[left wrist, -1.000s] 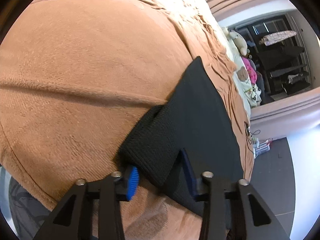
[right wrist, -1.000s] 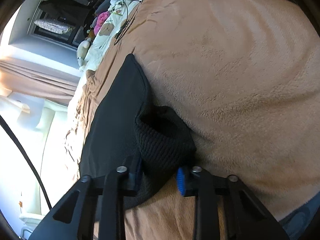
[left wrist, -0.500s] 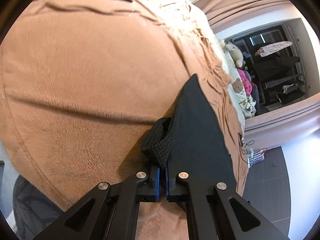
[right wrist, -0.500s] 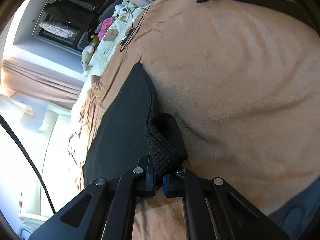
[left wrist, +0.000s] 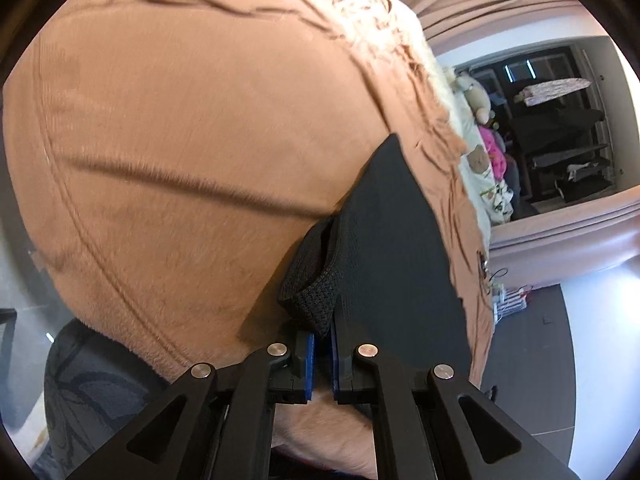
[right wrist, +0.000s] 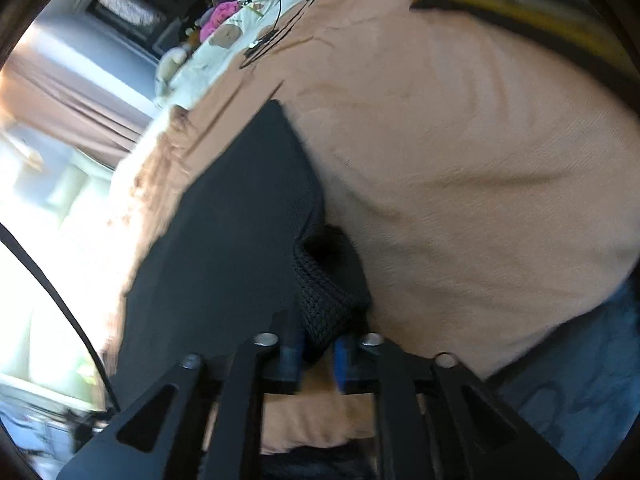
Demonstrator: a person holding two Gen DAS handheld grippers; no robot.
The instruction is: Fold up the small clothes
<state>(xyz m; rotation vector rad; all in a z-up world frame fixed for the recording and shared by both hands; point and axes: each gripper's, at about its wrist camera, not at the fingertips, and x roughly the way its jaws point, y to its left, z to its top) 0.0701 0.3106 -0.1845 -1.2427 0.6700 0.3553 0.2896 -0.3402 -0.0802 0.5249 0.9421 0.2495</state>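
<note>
A small black knit garment (left wrist: 384, 248) lies on a tan fleece blanket (left wrist: 180, 140). In the left wrist view my left gripper (left wrist: 323, 350) is shut on the garment's near corner, which bunches up between the blue pads. In the right wrist view the same black garment (right wrist: 224, 240) stretches away to the upper left, and my right gripper (right wrist: 317, 354) is shut on its other near corner, lifted a little off the blanket (right wrist: 460, 160).
A bed with cream sheets and soft toys (left wrist: 484, 148) lies beyond the blanket. Dark shelving (left wrist: 560, 140) stands at the back. A yellow and black strip (right wrist: 520, 12) lies at the blanket's far edge. Dark patterned fabric (right wrist: 580, 380) is below the blanket's edge.
Both grippers went from open around the garment's corners to shut on them. They have since lifted the corners a little, and the views are blurred by motion.
</note>
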